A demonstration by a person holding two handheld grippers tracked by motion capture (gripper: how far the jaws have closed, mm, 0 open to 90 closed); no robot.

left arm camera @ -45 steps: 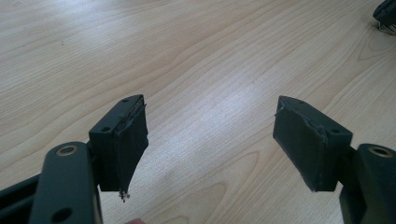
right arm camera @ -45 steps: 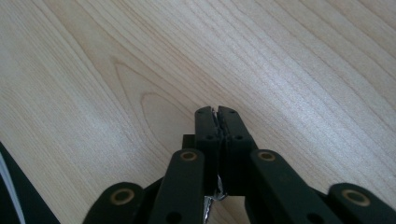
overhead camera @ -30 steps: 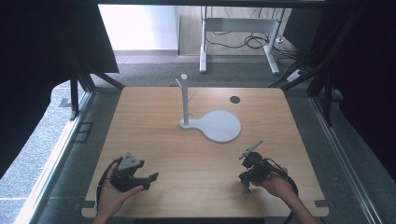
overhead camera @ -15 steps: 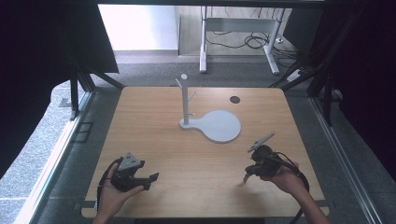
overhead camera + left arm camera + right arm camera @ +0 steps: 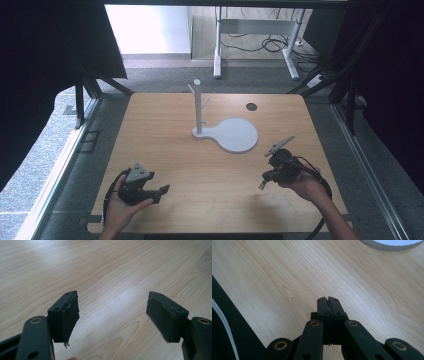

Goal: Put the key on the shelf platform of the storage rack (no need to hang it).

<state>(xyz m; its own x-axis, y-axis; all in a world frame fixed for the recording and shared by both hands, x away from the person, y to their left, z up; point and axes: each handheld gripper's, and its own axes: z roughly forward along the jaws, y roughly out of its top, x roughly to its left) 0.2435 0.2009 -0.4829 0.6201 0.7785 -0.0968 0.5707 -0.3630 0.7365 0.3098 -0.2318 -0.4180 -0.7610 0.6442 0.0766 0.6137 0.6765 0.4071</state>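
Note:
My left gripper rests low over the near left part of the wooden table, held in a hand. Its jaws stand wide open with nothing between them, and in the left gripper view bare wood lies beyond the pads. My right gripper is held above the near right part of the table, tilted, with its grey plate sticking up. In the right gripper view its jaws are pressed together on nothing. The rim of the white base shows at the top.
A white stand with a round flat base and a thin pegged post is set at the table's middle back. A small dark round hole lies behind it. Table edges drop to grey floor on both sides.
My right gripper has drifted a little to the right and away from the near edge, turning in the hand. The left gripper has stayed put.

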